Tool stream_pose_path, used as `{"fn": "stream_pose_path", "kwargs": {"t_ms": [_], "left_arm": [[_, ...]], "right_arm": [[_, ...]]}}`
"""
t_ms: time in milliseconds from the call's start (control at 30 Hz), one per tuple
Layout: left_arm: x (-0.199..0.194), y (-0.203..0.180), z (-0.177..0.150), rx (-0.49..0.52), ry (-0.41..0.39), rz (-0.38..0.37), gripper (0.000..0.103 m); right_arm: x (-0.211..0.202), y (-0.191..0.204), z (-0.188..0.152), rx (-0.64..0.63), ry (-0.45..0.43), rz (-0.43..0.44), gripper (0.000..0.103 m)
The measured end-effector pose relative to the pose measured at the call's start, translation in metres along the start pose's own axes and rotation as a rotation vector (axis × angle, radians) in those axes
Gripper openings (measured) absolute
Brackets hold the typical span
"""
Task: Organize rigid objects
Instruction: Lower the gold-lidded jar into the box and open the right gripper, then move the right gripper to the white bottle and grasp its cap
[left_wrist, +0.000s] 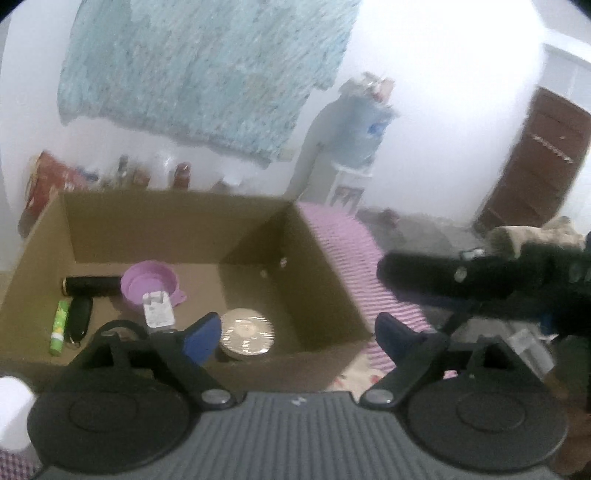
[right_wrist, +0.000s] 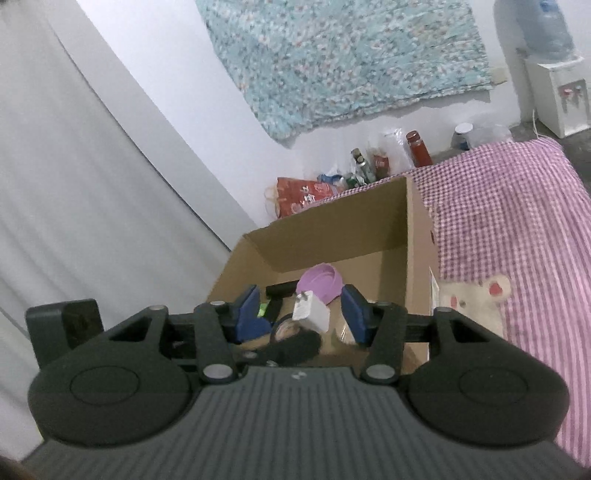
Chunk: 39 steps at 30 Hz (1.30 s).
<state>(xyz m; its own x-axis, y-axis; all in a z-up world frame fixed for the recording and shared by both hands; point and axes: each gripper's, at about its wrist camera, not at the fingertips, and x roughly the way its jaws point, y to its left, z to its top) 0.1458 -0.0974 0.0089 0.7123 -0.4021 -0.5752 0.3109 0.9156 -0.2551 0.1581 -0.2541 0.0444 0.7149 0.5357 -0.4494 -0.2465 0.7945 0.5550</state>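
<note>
While resting inside the cardboard box (left_wrist: 177, 221), sits settled: round wrapped tin (left_wrist: 246, 334) by the near wall, white charger (left_wrist: 159, 310) just beside purple bowl (left_wrist: 147, 284) mid-box, black cylinder (left_wrist: 92, 286) and green tube (left_wrist: 60, 326) toward the left wall. Hovers above the box with left gripper (left_wrist: 295, 328) spread wide and bare, right gripper (right_wrist: 303, 306) part-spread, clamping nothing. Reads as a drop-off step done; next calls for seeking another loose object outside the box.
</note>
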Motion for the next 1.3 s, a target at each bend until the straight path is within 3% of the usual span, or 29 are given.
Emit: {"fn": "stream_pose_path", "kwargs": {"t_ms": [100,167,267,367,500,633,733,900,1067,1300], "left_arm": [[-0.025,-0.014,-0.012,0.040,-0.033,-0.014,0.099],[-0.040,-0.021,-0.025,0.057,-0.039,-0.003,0.100],[-0.055,-0.025,-0.047,0.068,-0.036,0.036,0.100],[-0.066,-0.026,-0.072,0.084,-0.026,0.084,0.103],[-0.073,-0.021,-0.098,0.090,0.029,0.084,0.103],[-0.081,-0.014,-0.116,0.079,0.039,0.086,0.103],[-0.088,-0.008,-0.122,0.082,0.027,0.096,0.103],[-0.108,0.006,-0.123,0.069,-0.049,0.120,0.103],[-0.121,0.034,-0.122,0.016,-0.123,0.142,0.103],[-0.112,0.067,-0.113,0.009,-0.142,0.281,0.103]], "right_arm": [[-0.029,0.002,-0.023,0.025,-0.039,0.001,0.063],[-0.045,0.003,-0.041,0.046,-0.059,-0.014,0.078],[-0.061,0.005,-0.071,0.062,-0.073,-0.056,0.086],[-0.066,0.008,-0.098,0.067,-0.058,-0.115,0.093],[-0.063,0.019,-0.121,0.030,-0.016,-0.248,0.095],[-0.059,0.045,-0.131,-0.091,-0.017,-0.391,0.102],[-0.057,0.069,-0.136,-0.187,-0.026,-0.423,0.102],[-0.050,0.091,-0.129,-0.220,-0.039,-0.361,0.102],[-0.043,0.104,-0.125,-0.165,-0.043,-0.197,0.102],[0.006,0.134,-0.120,-0.156,0.034,-0.066,0.096]]}}
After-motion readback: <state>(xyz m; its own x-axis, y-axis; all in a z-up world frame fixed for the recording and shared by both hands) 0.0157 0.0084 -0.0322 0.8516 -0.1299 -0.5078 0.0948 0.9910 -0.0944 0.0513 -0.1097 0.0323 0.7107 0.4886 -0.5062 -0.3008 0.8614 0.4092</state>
